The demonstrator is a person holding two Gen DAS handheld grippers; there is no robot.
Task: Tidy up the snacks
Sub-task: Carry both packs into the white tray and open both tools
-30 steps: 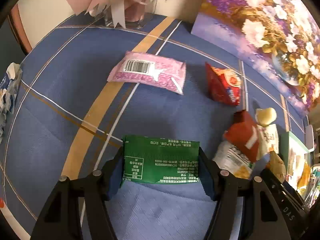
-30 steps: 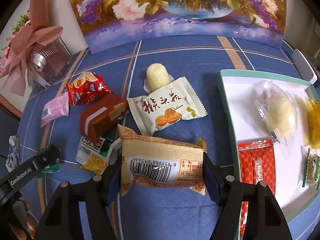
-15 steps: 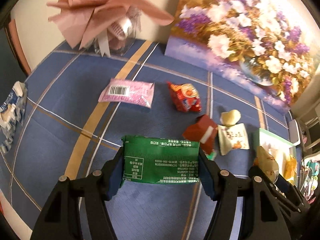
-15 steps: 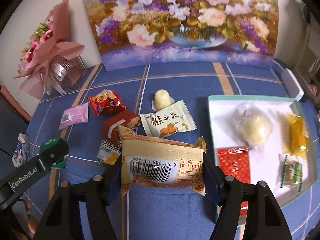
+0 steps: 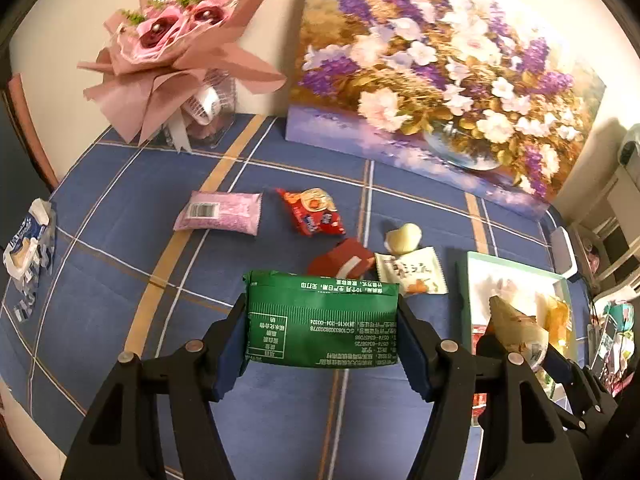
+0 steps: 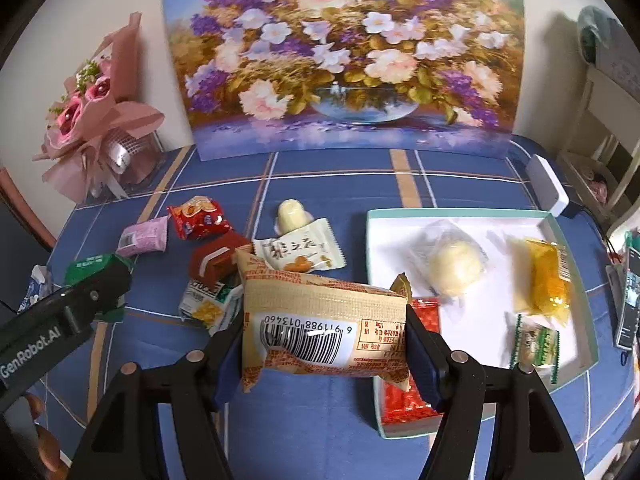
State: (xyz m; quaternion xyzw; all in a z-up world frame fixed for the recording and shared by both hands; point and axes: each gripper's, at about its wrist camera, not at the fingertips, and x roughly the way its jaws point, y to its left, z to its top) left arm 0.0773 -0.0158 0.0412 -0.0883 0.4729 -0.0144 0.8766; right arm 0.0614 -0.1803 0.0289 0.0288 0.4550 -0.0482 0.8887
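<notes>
My left gripper (image 5: 322,350) is shut on a green snack packet (image 5: 322,318) and holds it above the blue tablecloth. My right gripper (image 6: 326,350) is shut on a tan snack packet with a barcode (image 6: 324,322), held above the left edge of the white tray (image 6: 576,364). The tray holds several snacks: a red packet (image 6: 404,398), a clear-wrapped bun (image 6: 454,262), a yellow packet (image 6: 544,280). Loose on the cloth lie a pink packet (image 5: 218,212), a red packet (image 5: 314,212), a dark red box (image 5: 340,260), a white packet (image 5: 412,272) and a cream jelly (image 5: 402,236).
A flower painting (image 6: 344,60) stands along the back wall. A pink bouquet (image 5: 176,56) stands at the back left. A blue-white wrapper (image 5: 26,248) lies at the table's left edge. A white box (image 6: 546,186) sits behind the tray. Shelves stand at the far right.
Both grippers have risen and pulled back with their packets, so more of the table and wall shows. The right gripper has shifted toward the tray.
</notes>
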